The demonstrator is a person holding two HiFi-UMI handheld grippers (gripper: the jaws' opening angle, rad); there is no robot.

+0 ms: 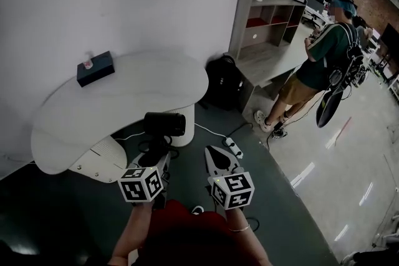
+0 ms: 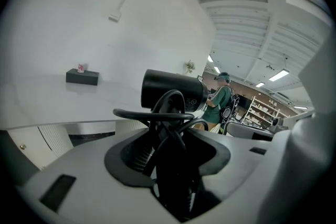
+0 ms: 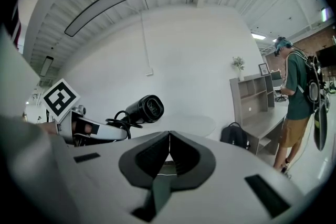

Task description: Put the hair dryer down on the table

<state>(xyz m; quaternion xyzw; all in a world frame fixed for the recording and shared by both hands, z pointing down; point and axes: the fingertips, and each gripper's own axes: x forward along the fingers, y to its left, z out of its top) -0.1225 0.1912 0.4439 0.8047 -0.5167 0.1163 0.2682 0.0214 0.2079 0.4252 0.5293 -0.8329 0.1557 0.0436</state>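
Note:
My left gripper (image 1: 154, 156) is shut on the handle of a black hair dryer (image 1: 164, 124), whose barrel sticks out sideways above the jaws. In the left gripper view the hair dryer (image 2: 173, 91) stands between the jaws with its black cord (image 2: 157, 114) looped round the handle. It hangs in the air just off the near edge of the white rounded table (image 1: 143, 87). My right gripper (image 1: 221, 157) is beside it on the right, shut and empty. From the right gripper view the hair dryer (image 3: 143, 109) shows at the left, its nozzle facing the camera.
A black tissue box (image 1: 95, 68) sits at the table's far left. A power strip (image 1: 232, 147) and white cable lie on the dark floor. A black backpack (image 1: 223, 81), a grey shelf unit (image 1: 268, 22) and a standing person (image 1: 318, 65) are to the right.

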